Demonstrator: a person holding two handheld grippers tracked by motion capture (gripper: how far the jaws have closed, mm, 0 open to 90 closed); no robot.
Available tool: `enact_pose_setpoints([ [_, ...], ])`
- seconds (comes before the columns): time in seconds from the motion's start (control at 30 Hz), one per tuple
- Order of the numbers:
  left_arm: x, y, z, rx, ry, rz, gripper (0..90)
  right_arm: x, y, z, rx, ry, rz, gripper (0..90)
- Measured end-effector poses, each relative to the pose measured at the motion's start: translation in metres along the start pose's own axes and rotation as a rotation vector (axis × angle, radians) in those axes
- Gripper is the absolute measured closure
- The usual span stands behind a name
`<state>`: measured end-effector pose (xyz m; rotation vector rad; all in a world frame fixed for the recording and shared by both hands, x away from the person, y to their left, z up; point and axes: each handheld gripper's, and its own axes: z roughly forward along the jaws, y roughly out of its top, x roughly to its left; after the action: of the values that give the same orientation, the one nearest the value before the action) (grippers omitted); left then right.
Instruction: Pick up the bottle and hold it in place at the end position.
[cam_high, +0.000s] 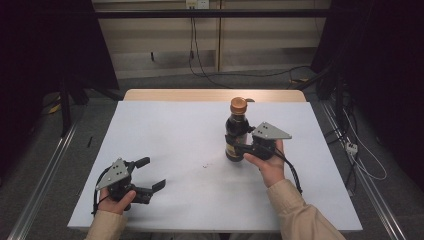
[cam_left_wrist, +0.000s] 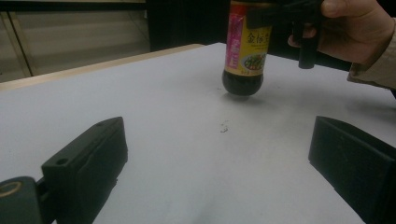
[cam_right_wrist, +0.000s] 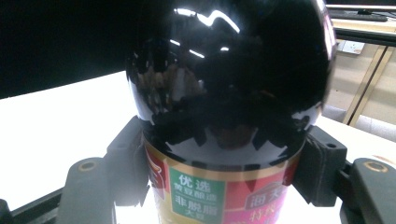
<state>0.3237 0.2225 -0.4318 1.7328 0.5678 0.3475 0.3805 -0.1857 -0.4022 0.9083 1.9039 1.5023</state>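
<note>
One dark sauce bottle (cam_high: 236, 131) with an orange cap (cam_high: 238, 104) stands upright on the white desk (cam_high: 170, 135), right of centre and nearer the far edge. Right gripper (cam_high: 239, 141) is clamped on its labelled body, one jaw on each side. Left gripper (cam_high: 151, 174) sits near the front-left corner, jaws spread wide, holding nothing, well apart from the bottle.

You wear beige sleeves (cam_high: 295, 210). Your left tongs (cam_high: 150, 174) and right tongs (cam_high: 237, 141) are black, each topped by a grey three-cornered plate with small screws, trailing black cables.
</note>
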Motion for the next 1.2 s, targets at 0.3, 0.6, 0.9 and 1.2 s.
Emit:
enact_pose_setpoints([
  [0.3, 0.0, 0.0, 0.0, -0.001, -0.003, -0.004, 4.3, 0.004, 0.001, 0.013, 0.006, 0.008, 0.003, 31.1],
  [0.6, 0.0, -0.001, 0.0, 0.0, -0.004, -0.004, 4.3, 0.004, 0.001, 0.022, 0.001, 0.017, 0.002, 31.1],
  [0.9, 0.0, -0.001, 0.0, 0.005, -0.007, -0.002, 4.3, 0.008, 0.001, 0.031, -0.007, 0.034, 0.007, 31.1],
  [1.2, 0.0, -0.001, 0.0, 0.004, -0.007, -0.003, 4.3, 0.012, 0.004, 0.041, -0.008, 0.049, 0.007, 31.1],
])
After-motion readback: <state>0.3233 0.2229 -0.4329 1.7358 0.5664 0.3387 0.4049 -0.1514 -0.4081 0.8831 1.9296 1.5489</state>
